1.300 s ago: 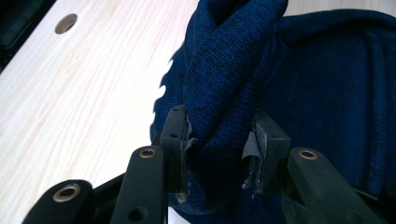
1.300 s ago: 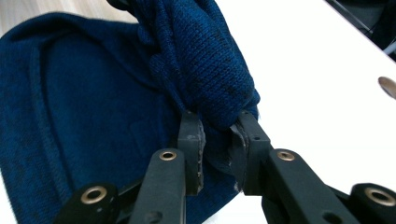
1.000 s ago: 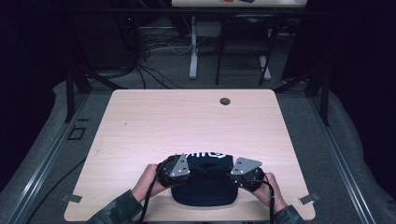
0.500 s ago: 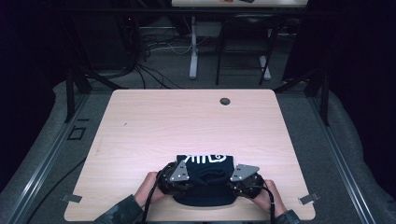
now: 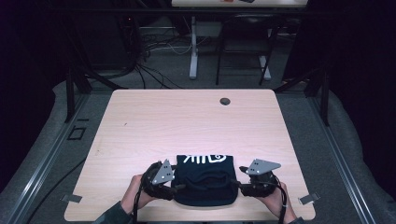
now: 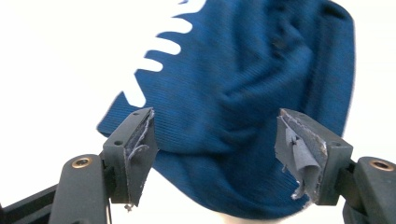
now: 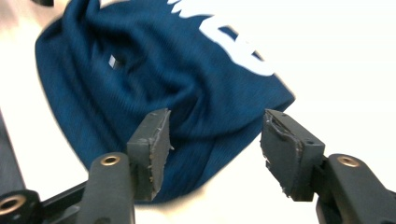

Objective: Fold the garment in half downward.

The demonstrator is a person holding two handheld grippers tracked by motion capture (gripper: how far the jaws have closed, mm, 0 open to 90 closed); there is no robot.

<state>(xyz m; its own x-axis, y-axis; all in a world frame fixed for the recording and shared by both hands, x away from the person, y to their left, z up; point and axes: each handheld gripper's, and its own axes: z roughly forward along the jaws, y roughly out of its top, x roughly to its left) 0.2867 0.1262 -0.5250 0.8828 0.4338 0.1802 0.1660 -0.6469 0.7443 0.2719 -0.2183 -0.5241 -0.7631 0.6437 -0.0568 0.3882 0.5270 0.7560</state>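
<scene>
A folded dark blue garment (image 5: 205,182) with a white print lies at the table's near edge. My left gripper (image 5: 175,186) sits at its left side and my right gripper (image 5: 236,181) at its right side, each held in a hand. In the left gripper view the blue cloth (image 6: 243,93) lies past my left gripper (image 6: 215,140); its jaws have just been opening and stand apart, pressing nothing. In the right gripper view the cloth (image 7: 154,70) lies beyond my right gripper (image 7: 212,140), whose jaws have also just been opening and hold nothing.
The light wooden table (image 5: 187,121) has a small dark round grommet (image 5: 225,101) near its far edge. Tape marks (image 5: 70,198) sit by the near corners. Table legs and cables (image 5: 192,51) stand on the dark floor behind.
Both grippers have let go of the garment and drawn apart to its two sides. The garment now lies flatter, with more of the white print showing.
</scene>
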